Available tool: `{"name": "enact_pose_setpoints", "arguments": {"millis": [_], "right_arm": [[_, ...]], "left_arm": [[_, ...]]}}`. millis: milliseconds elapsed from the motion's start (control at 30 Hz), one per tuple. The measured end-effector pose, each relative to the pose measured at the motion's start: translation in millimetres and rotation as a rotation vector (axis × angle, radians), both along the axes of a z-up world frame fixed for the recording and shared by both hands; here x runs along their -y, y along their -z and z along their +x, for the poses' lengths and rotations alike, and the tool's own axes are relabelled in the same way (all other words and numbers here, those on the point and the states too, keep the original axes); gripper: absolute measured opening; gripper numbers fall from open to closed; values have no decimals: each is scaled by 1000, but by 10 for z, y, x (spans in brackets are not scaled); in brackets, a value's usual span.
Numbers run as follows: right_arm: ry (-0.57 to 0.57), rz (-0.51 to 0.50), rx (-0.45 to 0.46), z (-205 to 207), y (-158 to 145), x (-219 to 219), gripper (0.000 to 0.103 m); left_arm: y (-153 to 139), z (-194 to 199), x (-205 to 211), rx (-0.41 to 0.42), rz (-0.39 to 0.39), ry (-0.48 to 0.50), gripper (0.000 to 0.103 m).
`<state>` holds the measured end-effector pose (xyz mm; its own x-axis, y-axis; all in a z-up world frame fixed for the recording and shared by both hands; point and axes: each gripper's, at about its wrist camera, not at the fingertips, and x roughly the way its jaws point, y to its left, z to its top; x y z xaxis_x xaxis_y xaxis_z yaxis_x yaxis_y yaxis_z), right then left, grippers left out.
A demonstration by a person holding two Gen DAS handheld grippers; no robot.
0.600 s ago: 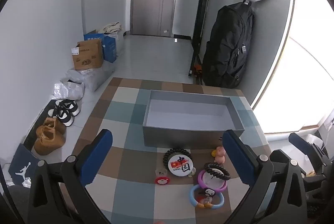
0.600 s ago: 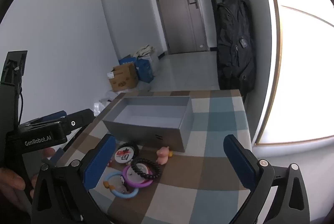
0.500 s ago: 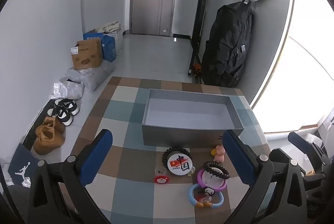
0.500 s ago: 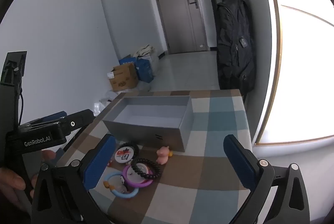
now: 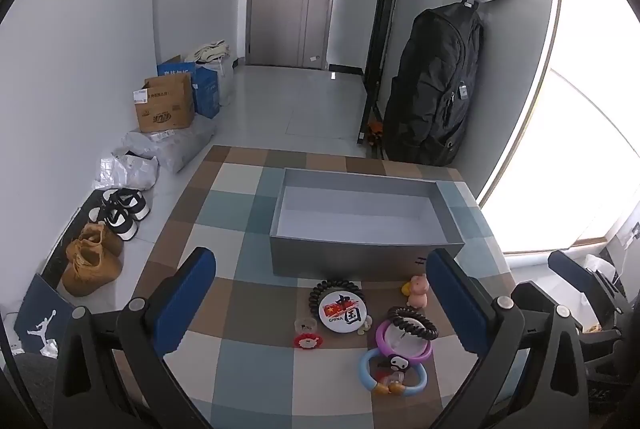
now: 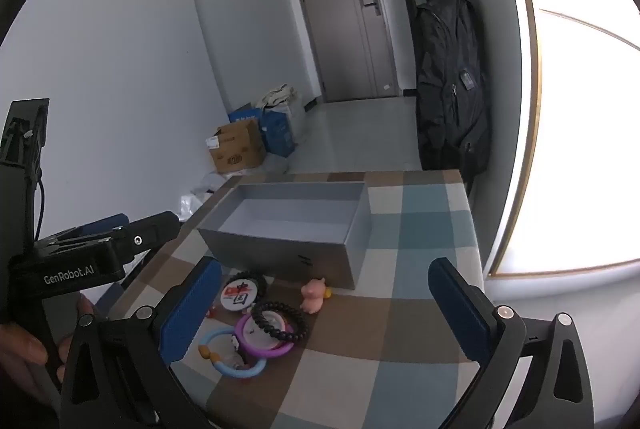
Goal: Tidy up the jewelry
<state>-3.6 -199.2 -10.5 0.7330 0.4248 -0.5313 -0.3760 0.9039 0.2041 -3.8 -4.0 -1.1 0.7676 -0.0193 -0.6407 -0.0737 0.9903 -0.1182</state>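
Note:
An empty grey box [image 5: 360, 217] [image 6: 292, 217] stands on a checked tablecloth [image 5: 240, 369]. In front of it lie a round China badge [image 5: 345, 312] on a black coiled ring, a black bead bracelet [image 5: 412, 323] [image 6: 280, 321] on a purple ring [image 5: 424, 349], a blue ring [image 5: 374, 377] [image 6: 236, 369], a pink pig figure [image 5: 418, 289] [image 6: 314, 295] and a small red clip [image 5: 307, 341]. My left gripper [image 5: 320, 309] is open and empty above the items. My right gripper [image 6: 324, 313] is open and empty to their right.
Shoes [image 5: 108, 229], a cardboard box [image 5: 164, 109] and bags lie on the floor left of the table. A black backpack [image 5: 436, 89] hangs behind the table's far right corner. A bright window is to the right.
Both views have shifted very slightly; the left gripper has eased back a little. Nothing on the table has moved.

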Motion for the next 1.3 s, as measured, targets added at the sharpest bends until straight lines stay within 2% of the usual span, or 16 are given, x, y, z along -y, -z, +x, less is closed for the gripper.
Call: {"name": "enact_pose_setpoints", "arguments": {"millis": [333,1300], "right_arm": [[-1,-1,-7,20,6,9,103],[-8,-2,-21,-1,76,-19,103]], "left_arm": [[13,14,-35,-8,-24,10,102],[43,6,-32,-13,-31,13,102]]}}
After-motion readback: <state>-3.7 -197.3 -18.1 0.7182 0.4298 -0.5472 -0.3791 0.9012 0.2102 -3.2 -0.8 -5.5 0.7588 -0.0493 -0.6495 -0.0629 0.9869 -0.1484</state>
